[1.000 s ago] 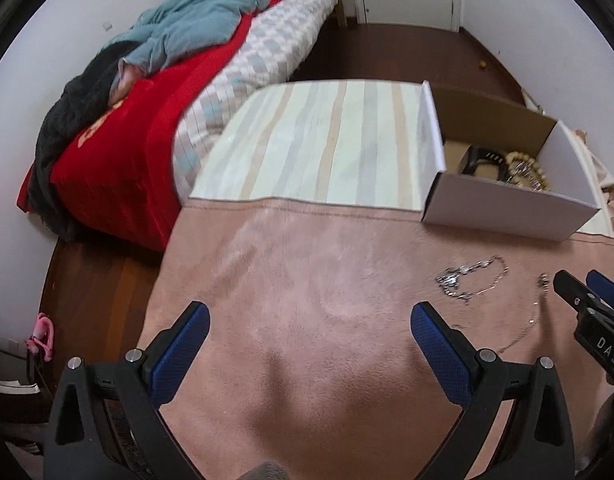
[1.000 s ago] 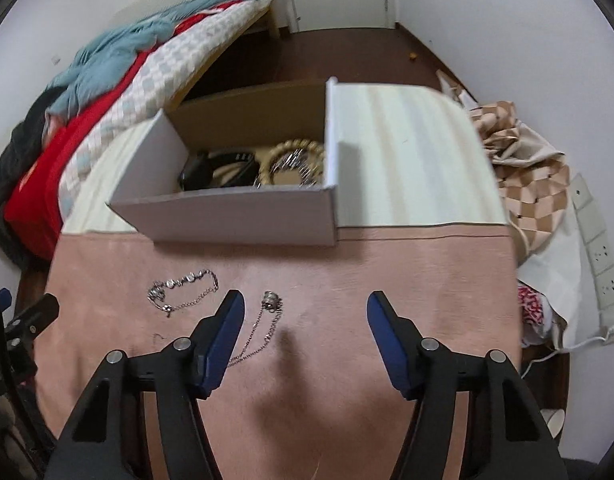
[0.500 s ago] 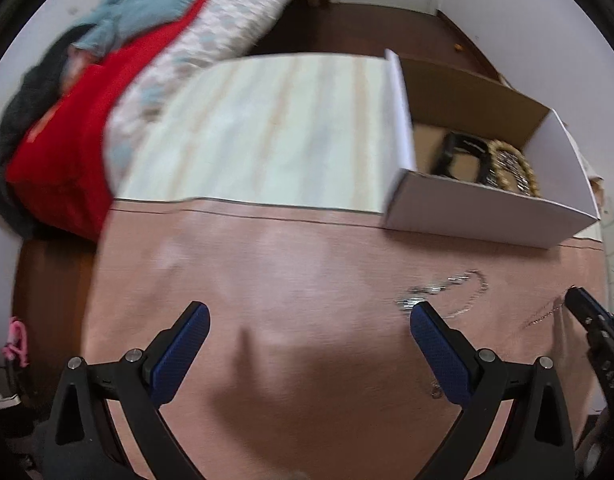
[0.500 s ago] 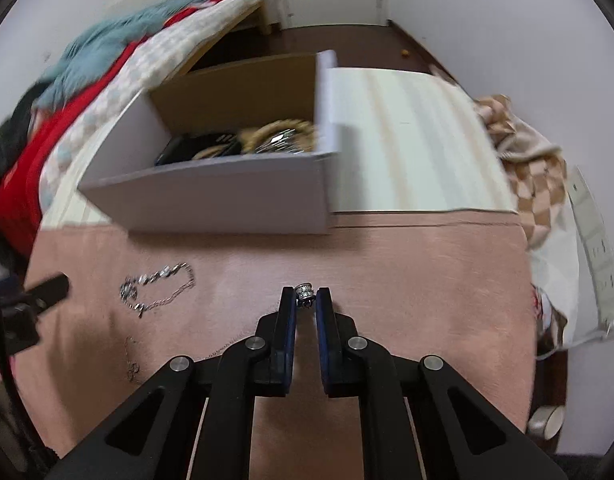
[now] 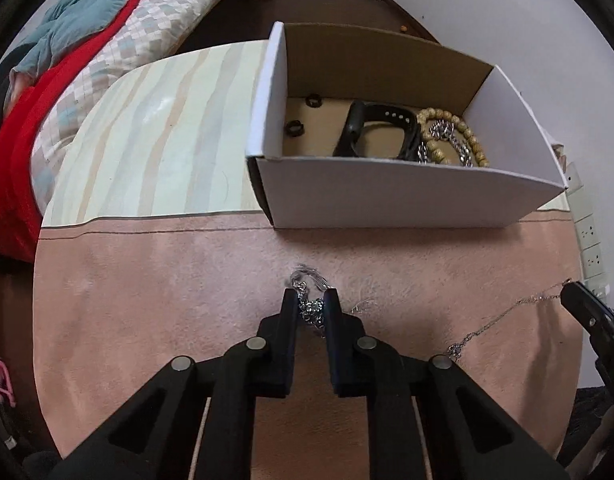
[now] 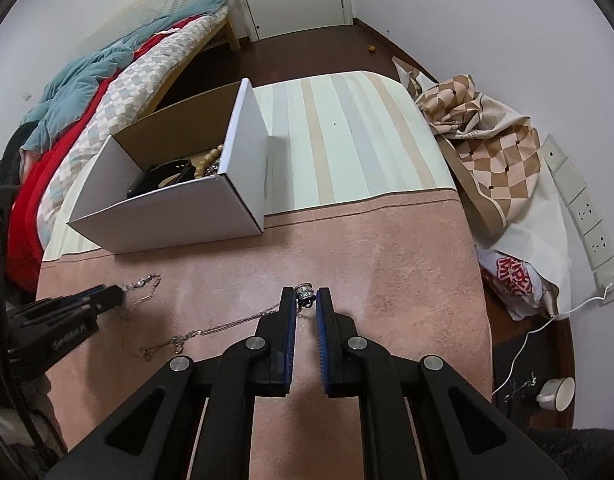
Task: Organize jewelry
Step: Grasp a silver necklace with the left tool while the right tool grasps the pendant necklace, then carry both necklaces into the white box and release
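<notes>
My left gripper is shut on a silver bracelet on the pink cloth; part of the chain trails ahead of the tips. My right gripper is shut on the pendant of a thin necklace, whose chain trails left over the cloth; the chain also shows in the left wrist view. The white cardboard box stands behind, holding a black band, a wooden bead bracelet, a silver chain and two dark rings.
A striped cloth covers the far table half. A bed with red and blue bedding lies at the left. A checked bag and wall sockets are at the right. A cup sits on the floor.
My left gripper moved right to the bracelet and closed on it. My right gripper, shut on the pendant since half a second ago, has lifted it a little; the necklace chain has straightened.
</notes>
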`<state>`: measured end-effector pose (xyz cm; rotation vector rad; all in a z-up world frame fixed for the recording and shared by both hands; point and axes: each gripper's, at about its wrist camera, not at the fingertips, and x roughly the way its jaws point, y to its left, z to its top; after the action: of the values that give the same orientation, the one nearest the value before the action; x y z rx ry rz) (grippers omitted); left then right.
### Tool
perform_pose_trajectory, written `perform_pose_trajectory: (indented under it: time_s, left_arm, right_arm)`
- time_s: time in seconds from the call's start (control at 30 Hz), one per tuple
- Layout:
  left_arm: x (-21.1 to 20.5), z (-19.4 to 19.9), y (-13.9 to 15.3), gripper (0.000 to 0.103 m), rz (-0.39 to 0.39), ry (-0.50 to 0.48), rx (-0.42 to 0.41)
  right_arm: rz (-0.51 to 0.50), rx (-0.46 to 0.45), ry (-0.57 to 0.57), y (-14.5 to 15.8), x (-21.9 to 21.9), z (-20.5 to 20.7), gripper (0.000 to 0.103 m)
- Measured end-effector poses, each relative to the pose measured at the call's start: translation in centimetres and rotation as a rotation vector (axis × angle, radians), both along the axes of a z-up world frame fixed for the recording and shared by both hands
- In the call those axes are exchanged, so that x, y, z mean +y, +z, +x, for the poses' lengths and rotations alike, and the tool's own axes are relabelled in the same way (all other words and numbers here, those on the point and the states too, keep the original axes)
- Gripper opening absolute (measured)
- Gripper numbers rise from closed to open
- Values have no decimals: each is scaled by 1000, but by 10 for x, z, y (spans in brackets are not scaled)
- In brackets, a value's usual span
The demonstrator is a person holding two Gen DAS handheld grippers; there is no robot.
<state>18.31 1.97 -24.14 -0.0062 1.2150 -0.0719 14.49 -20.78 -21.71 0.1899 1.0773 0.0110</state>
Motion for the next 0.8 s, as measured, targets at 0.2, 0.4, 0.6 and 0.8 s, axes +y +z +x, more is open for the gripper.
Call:
perform_pose_trajectory:
  time_s: [0.2, 0.4, 0.6, 0.8]
  left_arm:
    - [12, -12, 37, 10, -68, -1, -51]
    - [20, -20, 89, 10, -119, -25, -112]
    - [19, -19, 140, 10, -160, -48, -178]
    - [15, 7, 182, 10, -187, -71, -224]
  right_arm:
    - [59, -34, 20, 26, 6, -4, 10]
    - [107, -80, 84, 74, 15, -4, 10]
    - [88, -170, 147, 137, 23, 3, 10]
    - [56, -249, 198, 200, 22, 31, 10]
